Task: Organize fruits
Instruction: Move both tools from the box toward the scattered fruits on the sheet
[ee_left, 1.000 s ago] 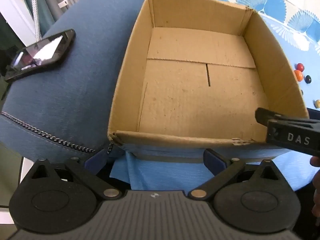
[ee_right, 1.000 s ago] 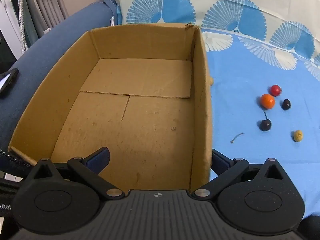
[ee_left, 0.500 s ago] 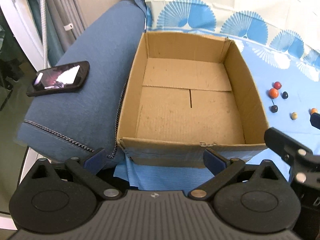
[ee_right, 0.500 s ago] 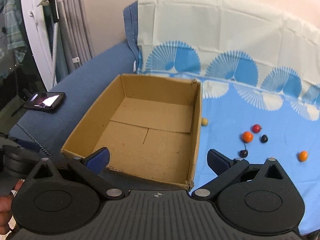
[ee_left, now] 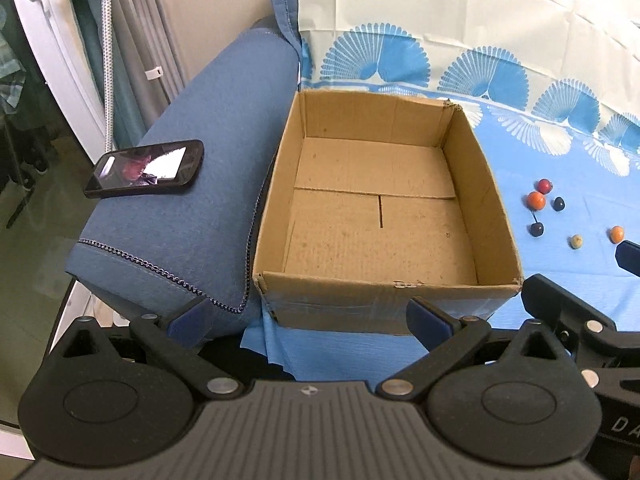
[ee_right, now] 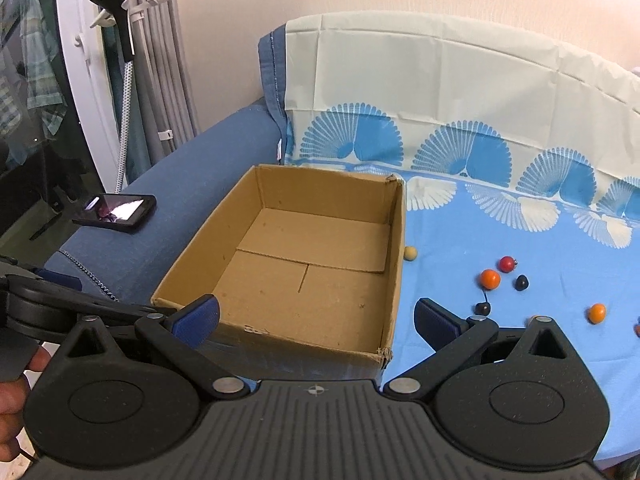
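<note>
Ahead of both grippers sits a rectangular corrugated cardboard box (ee_left: 384,216) on smooth blue cloth (ee_right: 500,360). Small round fruits (ee_right: 490,279) lie right of it. Left gripper (ee_left: 308,320) and right gripper (ee_right: 316,318) gape wide, holding nothing.

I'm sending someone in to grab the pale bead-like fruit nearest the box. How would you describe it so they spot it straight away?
Find the open cardboard box on the blue patterned cloth. Just outside its right wall, near the far corner, lies a cream-coloured ball. It sits alone beside the box, while the red, orange and dark fruits cluster farther right.
</note>
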The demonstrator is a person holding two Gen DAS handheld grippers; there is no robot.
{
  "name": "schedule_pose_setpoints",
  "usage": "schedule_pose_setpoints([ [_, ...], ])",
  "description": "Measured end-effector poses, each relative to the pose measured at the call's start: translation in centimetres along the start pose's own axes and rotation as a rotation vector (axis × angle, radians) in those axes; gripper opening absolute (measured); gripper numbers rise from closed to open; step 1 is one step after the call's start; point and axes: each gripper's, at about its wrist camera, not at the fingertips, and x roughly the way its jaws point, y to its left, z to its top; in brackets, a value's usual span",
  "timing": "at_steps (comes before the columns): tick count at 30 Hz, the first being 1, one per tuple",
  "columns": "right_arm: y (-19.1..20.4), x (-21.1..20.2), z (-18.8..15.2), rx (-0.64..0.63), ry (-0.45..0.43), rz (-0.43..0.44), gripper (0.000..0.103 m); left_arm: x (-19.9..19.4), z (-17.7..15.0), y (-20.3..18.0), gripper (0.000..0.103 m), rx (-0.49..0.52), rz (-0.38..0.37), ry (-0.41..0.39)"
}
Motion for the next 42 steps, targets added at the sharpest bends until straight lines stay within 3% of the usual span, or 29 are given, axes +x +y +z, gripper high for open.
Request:
schedule_pose_setpoints([
  [20, -0.8, -1.7, -0.3, 0.043, -0.029, 0.014, 0.103, -1.5, -0.3, -0.3, 0.103, 0.010, 0.010, -0.030],
  [29, -1.9, -2.0, -0.7, 0.077, -0.038, 0.009, 0.103, -1.4, 0.3, -1.5, 0.103, 0.027, -0.027, -0.011],
  [36, -5.4, -2.3, -0.5, 0.144, -0.055, -0.024, 0.103, -1.3, 1.7, -4.3, 0.103, 0.079, -0.049, 0.024],
  [42, -11.0, -2.9, 0.2, 0.237, -0.093, -0.098, 0.103, -3.9, 4.9, -7.8, 0.103, 0.151, -0.053, 0.014],
])
